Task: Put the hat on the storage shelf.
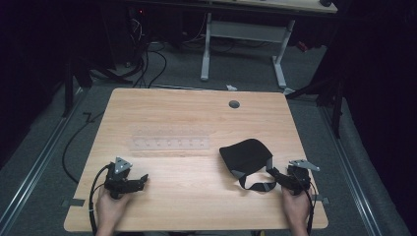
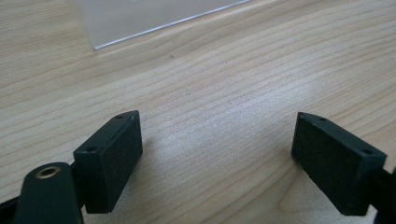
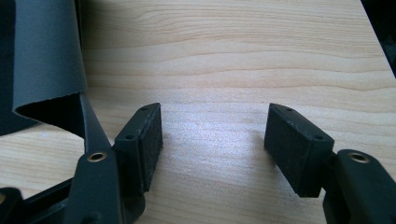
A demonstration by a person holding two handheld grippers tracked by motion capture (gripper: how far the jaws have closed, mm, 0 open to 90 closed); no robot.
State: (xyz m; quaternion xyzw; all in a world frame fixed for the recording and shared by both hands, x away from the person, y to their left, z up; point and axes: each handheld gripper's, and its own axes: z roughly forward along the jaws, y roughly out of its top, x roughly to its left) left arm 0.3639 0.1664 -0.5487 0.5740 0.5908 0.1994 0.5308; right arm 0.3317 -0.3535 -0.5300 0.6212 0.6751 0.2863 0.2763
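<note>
A black fabric piece with grey-lined straps lies on the wooden table, right of centre. My right gripper rests on the table just right of its strap loop, jaws open. In the right gripper view the right gripper has only bare wood between its pads, and the grey fabric curls up beside the left jaw. My left gripper sits near the front left of the table, jaws open. In the left gripper view the left gripper holds nothing and lies low over the wood.
A clear plastic strip with a row of small holes lies across the table's middle, and its corner is ahead of the left jaws. A round cable hole sits near the far edge. Another desk's legs and cables stand on the floor beyond.
</note>
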